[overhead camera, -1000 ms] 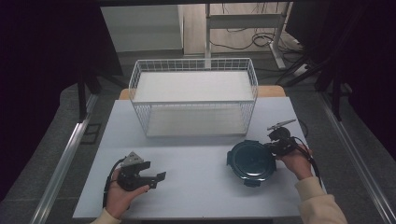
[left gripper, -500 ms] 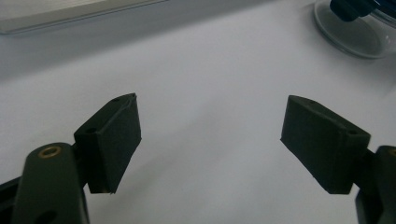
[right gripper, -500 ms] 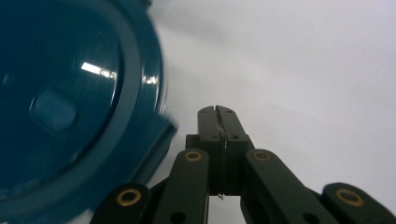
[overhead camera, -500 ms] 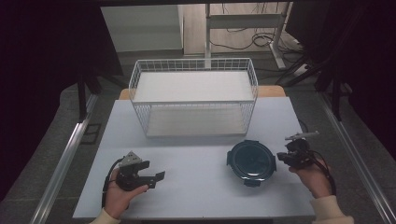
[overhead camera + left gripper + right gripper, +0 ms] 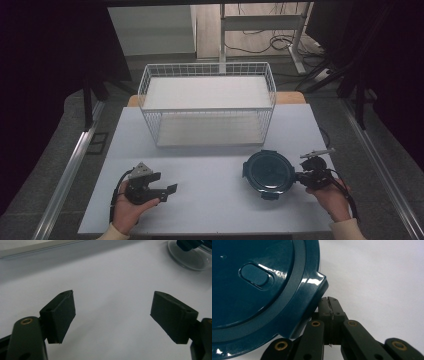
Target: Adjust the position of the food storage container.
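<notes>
In the high view a round container with a dark teal lid (image 5: 268, 174) sits on the white table (image 5: 210, 200), in the lower right part of the frame; a white wire basket (image 5: 208, 107) stands in the upper middle, well apart from it, with bare table between them.

The right gripper (image 5: 301, 176) lies just to the right of the container in the lower right of the high view, held by the right hand (image 5: 332, 199); its tip points left at the lid's rim. In the right gripper view the two black jaws are pressed flat together with nothing between them; their joined tip sits under a squarish tab (image 5: 317, 285) that juts from the lid's edge, right against it, though whether they actually touch I cannot tell; the lid (image 5: 257, 290) takes up the upper left of that frame, with an oval raised mark on its top.

The left gripper (image 5: 167, 192) rests in the lower left of the high view, in the left hand (image 5: 131, 207), well apart from the container and pointing right toward the middle of the table; in the left gripper view its jaws stand wide apart over plain white table, holding nothing; the container's clear base and a bit of teal lid show in that frame's upper right corner (image 5: 192, 252).
</notes>
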### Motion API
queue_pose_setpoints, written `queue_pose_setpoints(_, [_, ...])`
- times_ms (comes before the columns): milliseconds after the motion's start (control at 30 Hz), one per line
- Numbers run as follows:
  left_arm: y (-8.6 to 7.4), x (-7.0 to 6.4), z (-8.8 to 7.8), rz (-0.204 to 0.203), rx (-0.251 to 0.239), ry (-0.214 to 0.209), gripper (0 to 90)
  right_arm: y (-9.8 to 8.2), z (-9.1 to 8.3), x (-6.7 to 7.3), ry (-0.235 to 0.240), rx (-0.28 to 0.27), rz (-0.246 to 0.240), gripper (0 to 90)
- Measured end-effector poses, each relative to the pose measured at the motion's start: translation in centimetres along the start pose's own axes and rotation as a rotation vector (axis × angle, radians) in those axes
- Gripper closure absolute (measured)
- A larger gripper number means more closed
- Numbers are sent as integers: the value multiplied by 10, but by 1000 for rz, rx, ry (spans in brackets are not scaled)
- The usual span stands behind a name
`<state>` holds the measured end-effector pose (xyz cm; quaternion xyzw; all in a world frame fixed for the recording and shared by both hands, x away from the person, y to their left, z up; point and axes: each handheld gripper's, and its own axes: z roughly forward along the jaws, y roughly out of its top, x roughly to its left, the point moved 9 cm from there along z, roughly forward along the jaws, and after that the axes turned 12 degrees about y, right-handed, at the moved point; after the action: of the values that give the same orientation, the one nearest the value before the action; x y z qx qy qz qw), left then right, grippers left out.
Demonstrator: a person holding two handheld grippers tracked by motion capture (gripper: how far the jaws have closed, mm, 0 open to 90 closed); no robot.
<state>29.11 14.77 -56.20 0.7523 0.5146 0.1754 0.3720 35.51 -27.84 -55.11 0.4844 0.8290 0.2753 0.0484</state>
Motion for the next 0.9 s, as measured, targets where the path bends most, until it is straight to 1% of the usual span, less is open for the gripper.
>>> queue_pose_setpoints(67, [0,-1,0,1,0,0,196,2,3,2,-7,-1,-14,900])
queue_pose_setpoints(167, [0,0,1,0,1,0,196,4,5,6,-1,1,-27,900])
queue_pose_setpoints(200, [0,0,1,-1,2,1,197,7,8,10,3,5,-42,900])
queue_pose_setpoints(267, [-1,1,1,-2,3,3,197,8,9,13,5,5,-51,900])
queue_pose_setpoints(300, [-1,1,1,-3,3,4,197,12,12,19,13,4,-67,900])
queue_pose_setpoints(333, [-1,1,1,-3,3,4,197,12,12,19,13,4,-67,900])
queue_pose_setpoints(367, [0,1,0,-3,2,4,197,14,14,23,16,5,-75,900])
queue_pose_setpoints(400, [0,2,0,-3,1,4,197,17,18,30,24,11,-93,900])
queue_pose_setpoints(433, [0,2,0,-2,0,5,197,17,18,30,24,11,-93,900])
queue_pose_setpoints(500, [0,2,0,-3,0,5,197,21,21,38,27,14,-112,900])
queue_pose_setpoints(533, [0,2,0,-4,0,5,197,25,25,45,34,16,-131,900])
queue_pose_setpoints(567, [0,2,0,-4,0,5,197,25,25,45,34,16,-131,900])
queue_pose_setpoints(667, [0,3,0,-3,0,5,196,30,29,55,39,15,-155,900])
queue_pose_setpoints(700, [0,3,0,-3,1,6,197,32,33,61,47,23,-165,900])
queue_pose_setpoints(733, [0,3,0,-5,1,6,197,33,35,64,51,27,-170,900])
queue_pose_setpoints(767, [0,3,0,-5,1,6,197,33,35,64,51,27,-170,900])
queue_pose_setpoints(800, [0,3,0,-6,-1,7,196,34,40,69,56,31,-183,900])
queue_pose_setpoints(833, [0,3,0,-6,-1,7,197,34,40,69,56,31,-183,900])
queue_pose_setpoints(867, [0,4,0,-7,0,8,197,35,44,75,65,33,-192,900])
queue_pose_setpoints(900, [0,4,0,-7,0,8,197,35,44,75,65,33,-192,900])
